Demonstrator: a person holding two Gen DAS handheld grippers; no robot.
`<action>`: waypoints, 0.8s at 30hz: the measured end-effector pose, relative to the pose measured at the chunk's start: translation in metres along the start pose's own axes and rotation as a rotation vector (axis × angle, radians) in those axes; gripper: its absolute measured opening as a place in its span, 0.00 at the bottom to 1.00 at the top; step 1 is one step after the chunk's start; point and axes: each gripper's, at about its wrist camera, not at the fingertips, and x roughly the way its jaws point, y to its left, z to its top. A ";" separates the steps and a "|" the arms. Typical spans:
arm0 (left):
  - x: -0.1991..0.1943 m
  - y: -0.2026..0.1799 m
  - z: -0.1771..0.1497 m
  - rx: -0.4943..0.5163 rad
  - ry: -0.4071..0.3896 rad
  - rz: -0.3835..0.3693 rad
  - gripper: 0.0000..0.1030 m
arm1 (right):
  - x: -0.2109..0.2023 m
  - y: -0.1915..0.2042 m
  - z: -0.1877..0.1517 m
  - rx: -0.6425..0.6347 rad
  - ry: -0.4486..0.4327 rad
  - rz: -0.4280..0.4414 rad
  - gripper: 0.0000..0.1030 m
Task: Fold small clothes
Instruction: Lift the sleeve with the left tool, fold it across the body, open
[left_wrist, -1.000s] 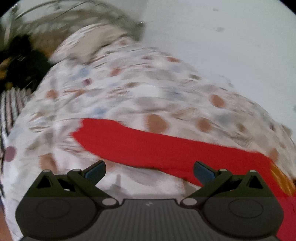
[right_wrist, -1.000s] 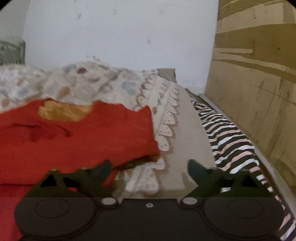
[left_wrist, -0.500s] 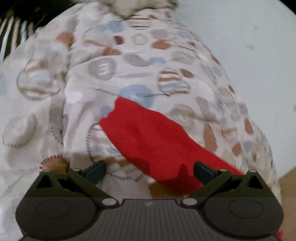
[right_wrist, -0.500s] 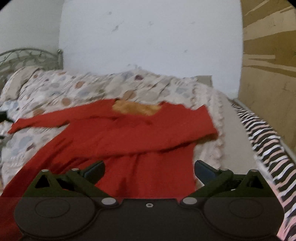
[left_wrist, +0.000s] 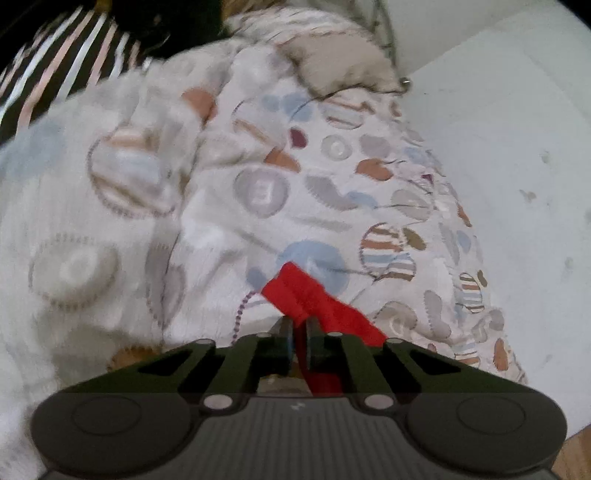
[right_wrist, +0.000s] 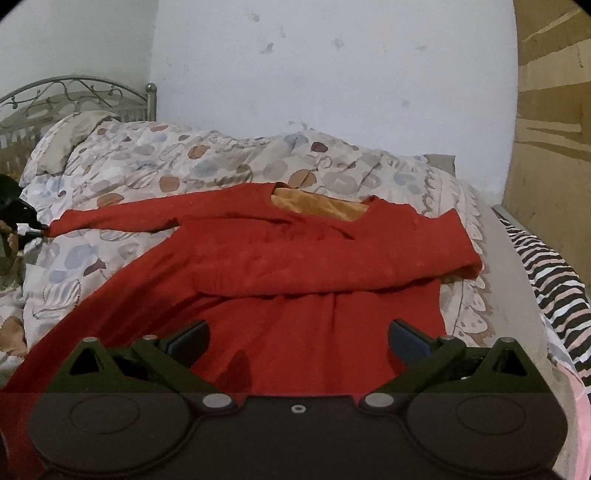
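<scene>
White quilt (right_wrist: 229, 162) with blue, brown and grey circle prints covers the bed, no readable writing or labels anywhere, only a blurred mark in one grey print circle. Red long-sleeved top (right_wrist: 295, 266) lies spread flat on the quilt, hem nearest the right wrist camera, orange lining (right_wrist: 317, 203) showing at the neckline. Right gripper (right_wrist: 297, 336) hovers over the hem, jaws spread wide, holding nothing. Right sleeve is folded across the chest; left sleeve (right_wrist: 118, 218) stretches out straight toward the left gripper (right_wrist: 35, 227) at the frame edge. Left wrist view: left gripper (left_wrist: 300, 325) is pressed together, pinching the red cuff (left_wrist: 295, 291), the fabric bunched between the pads. Striped black-white-pink sheet (right_wrist: 550, 277) runs along the bed's right side, beside a brown board (right_wrist: 550, 122). Far back: pillow (right_wrist: 70, 136), metal scrollwork headboard (right_wrist: 66, 92), scuffed white wall (right_wrist: 314, 74).
</scene>
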 end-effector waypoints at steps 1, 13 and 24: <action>-0.003 -0.005 0.001 0.028 -0.013 -0.003 0.03 | -0.001 0.001 -0.001 -0.003 -0.003 0.003 0.99; -0.061 -0.147 -0.006 0.382 -0.153 -0.277 0.02 | -0.019 -0.009 -0.013 0.037 -0.047 0.007 0.99; -0.134 -0.281 -0.113 0.721 -0.097 -0.699 0.01 | -0.052 -0.039 -0.025 0.100 -0.098 -0.064 0.99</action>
